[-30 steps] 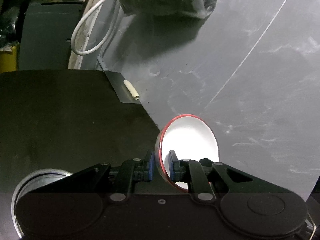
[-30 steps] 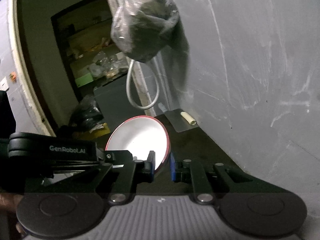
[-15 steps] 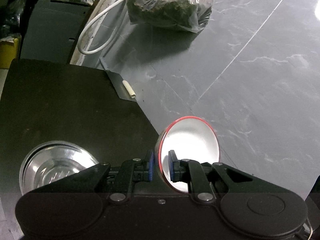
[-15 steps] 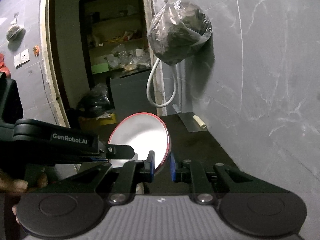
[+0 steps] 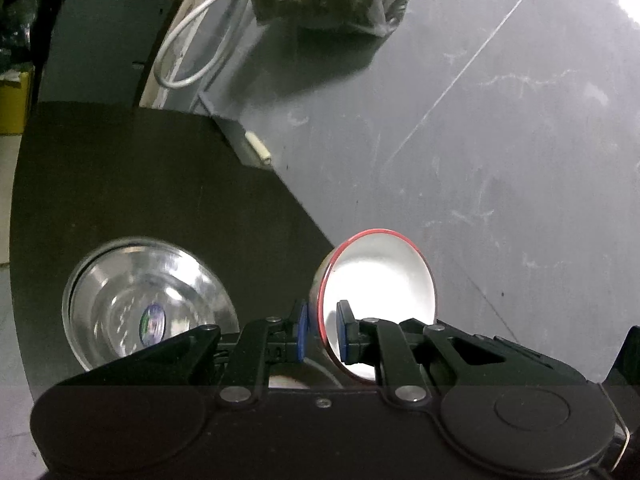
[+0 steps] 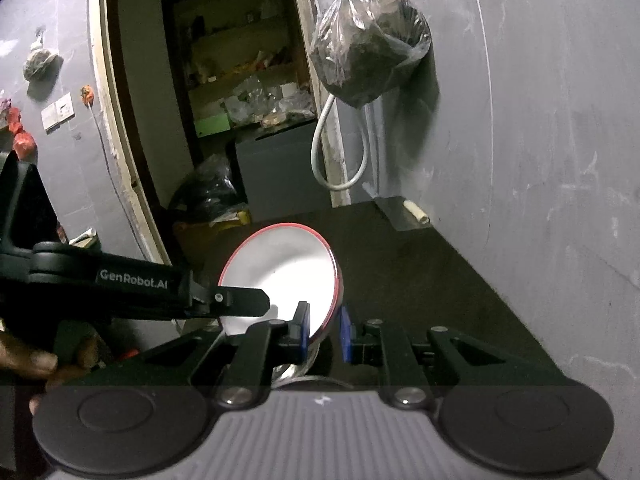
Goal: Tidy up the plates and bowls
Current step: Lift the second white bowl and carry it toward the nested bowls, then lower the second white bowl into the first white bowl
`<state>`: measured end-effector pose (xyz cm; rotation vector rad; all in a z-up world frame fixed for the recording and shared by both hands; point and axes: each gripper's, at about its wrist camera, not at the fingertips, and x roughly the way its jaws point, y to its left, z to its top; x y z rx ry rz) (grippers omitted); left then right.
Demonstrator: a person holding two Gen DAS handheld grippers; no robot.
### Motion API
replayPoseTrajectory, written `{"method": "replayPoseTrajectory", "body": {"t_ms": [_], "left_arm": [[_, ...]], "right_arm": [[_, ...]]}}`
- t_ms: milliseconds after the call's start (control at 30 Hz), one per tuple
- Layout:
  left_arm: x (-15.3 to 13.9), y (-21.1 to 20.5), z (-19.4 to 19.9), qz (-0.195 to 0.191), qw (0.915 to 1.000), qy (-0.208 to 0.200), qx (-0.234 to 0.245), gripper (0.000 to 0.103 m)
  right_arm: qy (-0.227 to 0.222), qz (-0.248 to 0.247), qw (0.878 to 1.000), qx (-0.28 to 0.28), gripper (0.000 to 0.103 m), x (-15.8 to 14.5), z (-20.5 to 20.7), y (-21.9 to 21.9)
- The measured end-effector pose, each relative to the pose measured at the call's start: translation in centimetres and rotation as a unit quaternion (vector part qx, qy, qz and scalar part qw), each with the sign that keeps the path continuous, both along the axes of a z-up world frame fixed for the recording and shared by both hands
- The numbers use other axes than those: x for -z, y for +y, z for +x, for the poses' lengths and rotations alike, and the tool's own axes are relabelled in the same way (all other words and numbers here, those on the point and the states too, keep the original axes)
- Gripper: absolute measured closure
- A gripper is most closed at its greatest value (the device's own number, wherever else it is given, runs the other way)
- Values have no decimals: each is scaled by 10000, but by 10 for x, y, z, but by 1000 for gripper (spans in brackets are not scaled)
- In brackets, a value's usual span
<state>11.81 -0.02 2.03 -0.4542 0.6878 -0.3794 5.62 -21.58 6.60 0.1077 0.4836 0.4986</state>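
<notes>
A white bowl with a red rim is held tilted above the dark table. My left gripper is shut on its rim, one blue pad inside and one outside. My right gripper is shut on the opposite rim of the same bowl. A shiny steel bowl stands on the table to the left of and below the held bowl. The left gripper's body crosses the right wrist view at the left.
A grey marble wall runs along the table's right side. A plastic bag of dark stuff and a white cable loop hang on it. A small metal sheet with a pale tube lies at the table's far corner. A doorway opens behind.
Both grippers have lowered and tilted with the bowl held between them. The steel bowl has come further into the left wrist view.
</notes>
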Motion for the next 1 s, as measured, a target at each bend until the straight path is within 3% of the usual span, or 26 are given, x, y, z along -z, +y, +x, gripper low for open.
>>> {"method": "replayPoseTrajectory", "body": {"t_ms": [533, 767, 1000], "left_arm": [[24, -10, -10, 222, 9980, 543, 250, 88], [39, -10, -12, 454, 9932, 1043, 256, 88], [43, -11, -14, 542, 9915, 1153, 269, 87]], "right_arm": [[561, -157, 9983, -86, 85, 18, -10, -6], [1011, -478, 9930, -375, 85, 28, -7, 4], [1160, -608, 9902, -483, 85, 32, -8, 10]]}}
